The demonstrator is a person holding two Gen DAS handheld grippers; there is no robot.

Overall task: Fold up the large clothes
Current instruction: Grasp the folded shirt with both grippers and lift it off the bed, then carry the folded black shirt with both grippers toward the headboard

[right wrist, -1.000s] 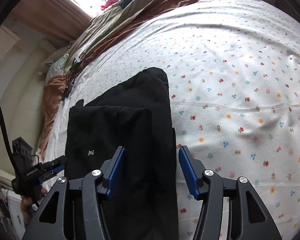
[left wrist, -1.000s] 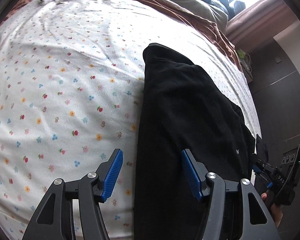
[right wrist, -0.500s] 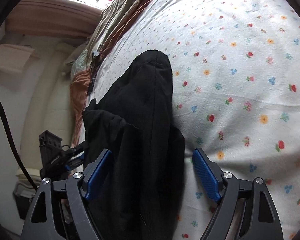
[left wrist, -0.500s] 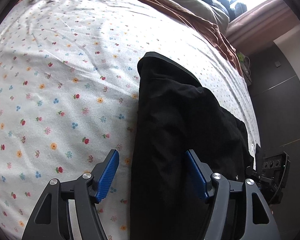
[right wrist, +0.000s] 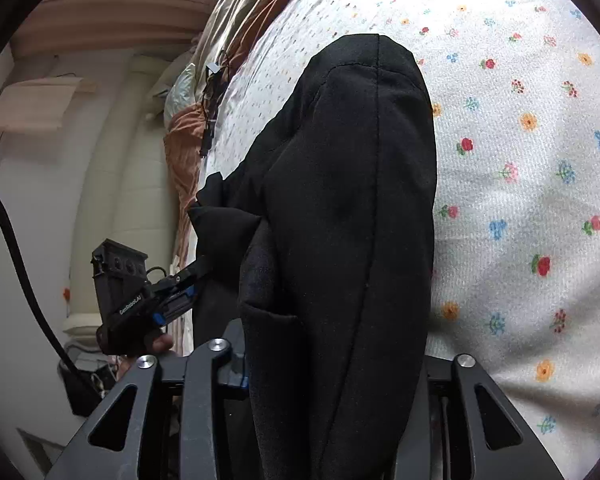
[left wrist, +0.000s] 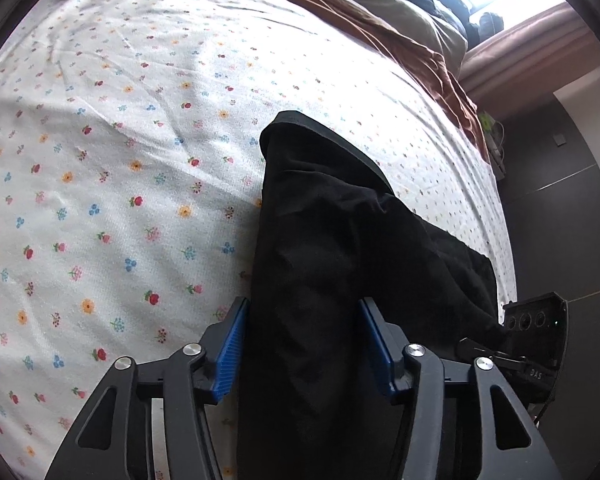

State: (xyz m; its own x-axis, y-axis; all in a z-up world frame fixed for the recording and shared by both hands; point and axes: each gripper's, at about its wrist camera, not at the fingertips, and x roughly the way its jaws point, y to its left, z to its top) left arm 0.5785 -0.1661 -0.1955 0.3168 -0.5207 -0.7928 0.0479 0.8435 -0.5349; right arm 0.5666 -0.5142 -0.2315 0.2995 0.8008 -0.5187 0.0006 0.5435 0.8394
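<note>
Now both hands are at the near hem of the long black folded garment [left wrist: 340, 280], which lies lengthwise on the white flower-printed bedsheet [left wrist: 120, 200], its far rounded end reaching toward twelve o'clock and its bulk spreading toward three o'clock in the left wrist view.

At the left gripper [left wrist: 302, 344], the blue ribbed pads [left wrist: 230, 352] stand roughly half apart and the jaws are closing, with a band of black cloth running between them; the left pad meets the cloth's edge, but I judge the pinch not yet made. At the right gripper [right wrist: 332, 376], the jaws are closing too, and the thick folded edge of the garment fills the space between the fingers so completely that the pads are mostly hidden; whether they already press on it I cannot tell.

Off at nine o'clock in the right wrist view, the person's hand [right wrist: 156, 344] grips the other tool's handle beside the bed. A rumpled brown-and-olive quilt [left wrist: 400, 24] lies heaped at the far edge, around one o'clock.

My reading: this is the grasp before another fold. Next, both grips should bite firmly on all layers, then lift together and carry the near end over toward the far end, keeping the edges level so the stack doesn't slip or twist.
</note>
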